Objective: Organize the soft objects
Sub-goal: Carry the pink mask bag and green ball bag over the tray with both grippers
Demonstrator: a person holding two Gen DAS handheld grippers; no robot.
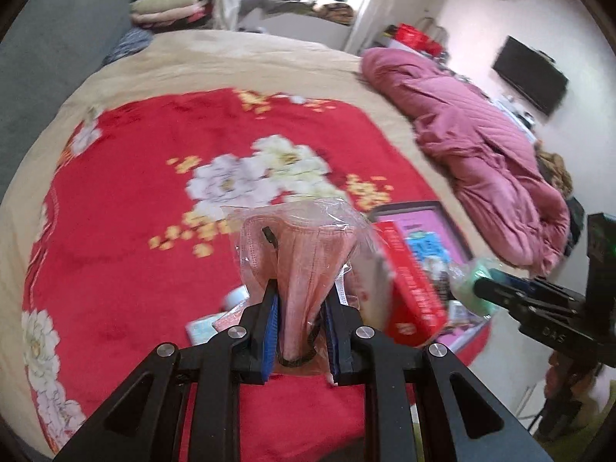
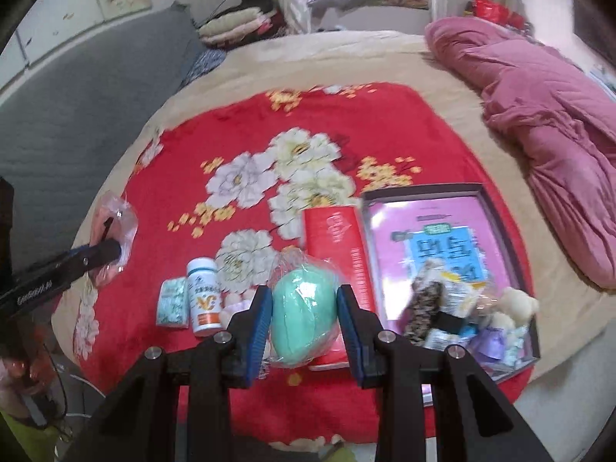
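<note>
Both lifted for sorting — left gripper pinches the bagged pink mask, right gripper squeezes the green sponge; tray at two o'clock.

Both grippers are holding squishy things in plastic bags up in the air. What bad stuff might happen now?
1. The left gripper pinches only the lower end of the bagged pink face mask; the slippery wrapper might slide out.
2. The right gripper squeezes the bagged green sponge; being soft, it might squirm loose above the white pill bottle.
3. The open box already looks crowded at its near end, so things dropped there may tumble out.
</note>
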